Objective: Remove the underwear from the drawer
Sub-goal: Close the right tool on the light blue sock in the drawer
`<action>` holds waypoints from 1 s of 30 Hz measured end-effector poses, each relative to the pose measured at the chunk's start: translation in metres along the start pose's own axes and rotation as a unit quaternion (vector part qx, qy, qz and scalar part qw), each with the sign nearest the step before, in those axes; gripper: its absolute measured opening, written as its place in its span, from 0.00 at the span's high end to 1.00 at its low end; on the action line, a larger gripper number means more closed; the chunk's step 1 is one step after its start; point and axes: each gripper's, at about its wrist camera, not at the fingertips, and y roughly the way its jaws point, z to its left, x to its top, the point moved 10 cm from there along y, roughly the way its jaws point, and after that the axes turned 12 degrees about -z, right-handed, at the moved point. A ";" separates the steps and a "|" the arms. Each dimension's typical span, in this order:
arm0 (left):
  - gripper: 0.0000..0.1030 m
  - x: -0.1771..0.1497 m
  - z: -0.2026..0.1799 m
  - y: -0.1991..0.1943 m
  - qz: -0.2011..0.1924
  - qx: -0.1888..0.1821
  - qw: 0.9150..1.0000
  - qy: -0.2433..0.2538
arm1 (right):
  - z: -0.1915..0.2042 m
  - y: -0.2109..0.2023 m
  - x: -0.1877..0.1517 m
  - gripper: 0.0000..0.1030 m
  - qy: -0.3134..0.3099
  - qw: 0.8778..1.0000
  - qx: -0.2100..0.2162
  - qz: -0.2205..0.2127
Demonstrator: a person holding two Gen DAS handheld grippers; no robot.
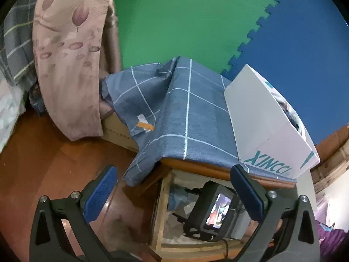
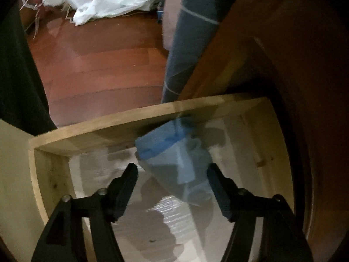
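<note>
Right hand-held gripper [image 2: 172, 174], jaws spread, above folded blue underwear [image 2: 174, 152] inside open wooden drawer [image 2: 104, 128].

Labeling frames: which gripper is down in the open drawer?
The right gripper: open, its fingers flanking the blue underwear inside the drawer. The left gripper, also open, sits above, outside it.

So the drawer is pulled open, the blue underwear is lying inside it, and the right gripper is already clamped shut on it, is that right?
Not quite. The right wrist view shows the right gripper open, its fingers spread either side of the blue underwear, not shut on it. The rest holds: the drawer is pulled open and the underwear lies inside.
</note>
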 end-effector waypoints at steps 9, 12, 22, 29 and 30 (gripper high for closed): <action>0.00 0.000 -0.002 0.000 -0.003 0.005 1.000 0.016 | 0.008 0.014 0.013 0.17 -0.017 0.999 0.024 0.015; 0.00 -0.001 -0.003 0.001 0.001 0.008 1.000 0.025 | 0.010 0.020 0.007 0.11 -0.040 0.999 0.022 0.024; 0.00 0.000 0.001 0.002 0.004 0.004 1.000 0.010 | -0.013 0.023 0.011 0.33 0.001 0.999 0.024 0.022; 0.00 0.000 0.000 0.003 0.002 0.014 1.000 0.021 | -0.017 0.010 -0.004 0.56 -0.002 0.999 0.002 0.035; 0.00 0.001 -0.002 0.002 0.000 0.015 1.000 0.027 | -0.014 0.004 -0.010 0.57 -0.005 0.999 0.002 0.041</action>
